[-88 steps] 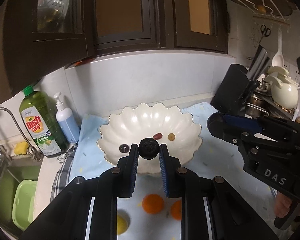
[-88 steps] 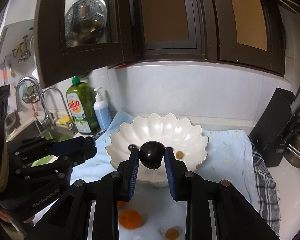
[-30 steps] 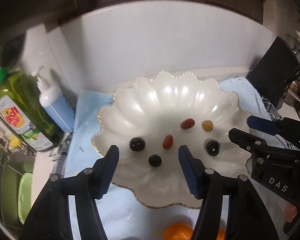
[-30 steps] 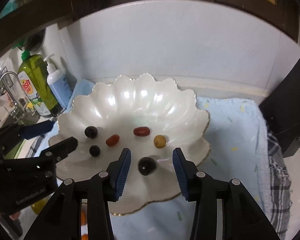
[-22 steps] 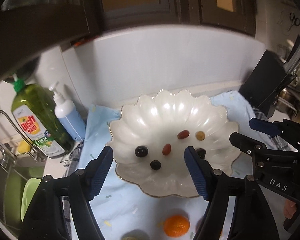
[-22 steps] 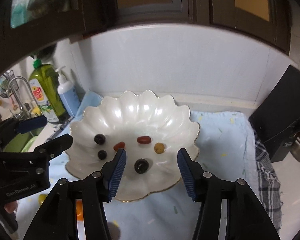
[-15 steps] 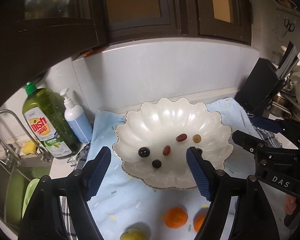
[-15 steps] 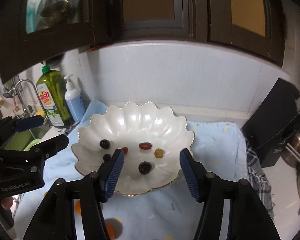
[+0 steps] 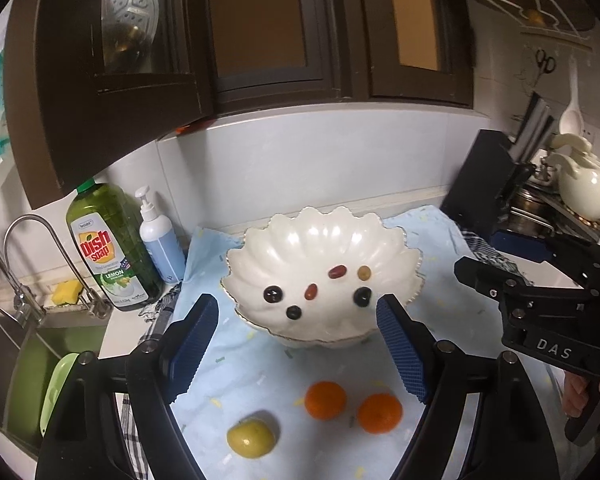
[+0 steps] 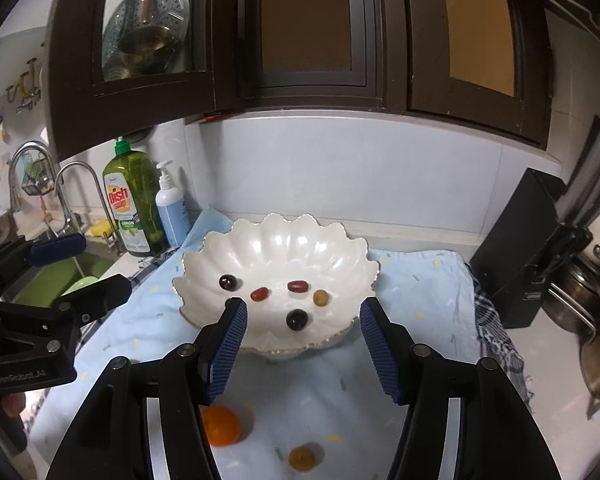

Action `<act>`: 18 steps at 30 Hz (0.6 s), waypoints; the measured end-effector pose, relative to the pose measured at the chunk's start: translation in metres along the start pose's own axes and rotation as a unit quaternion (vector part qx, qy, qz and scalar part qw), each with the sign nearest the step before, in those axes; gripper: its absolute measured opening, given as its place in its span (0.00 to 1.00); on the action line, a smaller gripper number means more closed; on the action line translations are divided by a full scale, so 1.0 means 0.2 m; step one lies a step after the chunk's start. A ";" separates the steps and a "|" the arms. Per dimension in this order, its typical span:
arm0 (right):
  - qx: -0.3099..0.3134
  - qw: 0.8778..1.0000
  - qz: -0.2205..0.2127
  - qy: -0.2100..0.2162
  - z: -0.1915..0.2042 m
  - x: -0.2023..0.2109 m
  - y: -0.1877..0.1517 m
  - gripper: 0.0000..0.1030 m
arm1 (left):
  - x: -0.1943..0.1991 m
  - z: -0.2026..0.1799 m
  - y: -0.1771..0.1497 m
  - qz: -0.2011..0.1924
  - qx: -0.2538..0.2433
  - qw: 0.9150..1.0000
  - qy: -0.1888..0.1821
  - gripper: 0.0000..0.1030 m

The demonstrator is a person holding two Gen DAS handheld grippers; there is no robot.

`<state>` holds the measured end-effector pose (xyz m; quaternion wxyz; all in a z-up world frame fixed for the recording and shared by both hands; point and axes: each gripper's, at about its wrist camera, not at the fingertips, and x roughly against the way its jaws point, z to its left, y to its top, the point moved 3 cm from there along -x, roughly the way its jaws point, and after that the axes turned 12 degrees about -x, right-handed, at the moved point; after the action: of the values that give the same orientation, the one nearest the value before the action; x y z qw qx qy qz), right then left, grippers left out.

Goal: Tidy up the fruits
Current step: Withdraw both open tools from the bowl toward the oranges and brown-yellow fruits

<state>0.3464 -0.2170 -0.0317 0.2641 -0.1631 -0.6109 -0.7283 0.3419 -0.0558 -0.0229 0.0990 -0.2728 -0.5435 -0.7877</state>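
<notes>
A white scalloped bowl (image 9: pixel 320 236) (image 10: pixel 284 240) stands on a light blue cloth and holds several small fruits: dark grapes (image 9: pixel 273 294), red ones (image 9: pixel 311 291) and a yellowish one (image 9: pixel 365 272). In front of it on the cloth lie two oranges (image 9: pixel 325 399) and a yellow-green apple (image 9: pixel 251 438). My left gripper (image 9: pixel 296 300) hangs in front of and above the bowl, its jaws opening with nothing between them. My right gripper (image 10: pixel 302 304) is open and empty too, back from the bowl's near rim. An orange (image 10: pixel 220 426) lies below it.
A green dish soap bottle (image 9: pixel 108 248) and a pump bottle (image 9: pixel 160 244) stand left of the bowl, beside a sink (image 9: pixel 16 360) with a tap. A black knife block (image 9: pixel 484 192) and a white teapot (image 9: pixel 580 196) sit at the right. Dark cupboards hang overhead.
Each gripper let a dark fruit go into the bowl and opened. Both then drew back and up from the bowl, bringing the oranges and the apple into view.
</notes>
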 end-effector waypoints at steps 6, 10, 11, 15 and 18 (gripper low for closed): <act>0.004 1.000 -0.002 -0.003 -0.01 0.08 -0.08 0.58 | 0.06 -0.06 -0.07 0.003 0.014 1.000 -0.017 0.79; 0.004 1.000 -0.002 -0.005 -0.02 0.11 -0.13 0.58 | 0.06 -0.10 -0.13 0.014 0.018 0.999 -0.028 0.79; 0.005 1.000 0.000 -0.007 -0.02 0.12 -0.15 0.58 | 0.06 -0.11 -0.14 0.016 0.017 0.999 -0.029 0.79; -0.002 1.000 0.015 -0.006 -0.04 0.12 -0.21 0.58 | 0.06 -0.15 -0.19 0.025 0.019 0.999 -0.030 0.79; -0.009 0.999 0.032 -0.001 -0.05 0.10 -0.26 0.58 | 0.05 -0.17 -0.22 0.029 0.020 0.999 -0.032 0.79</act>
<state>0.3002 -0.2245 -0.0645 0.2855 -0.1855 -0.5987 -0.7250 0.3019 -0.0677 -0.0619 0.1094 -0.3114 -0.5539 -0.7644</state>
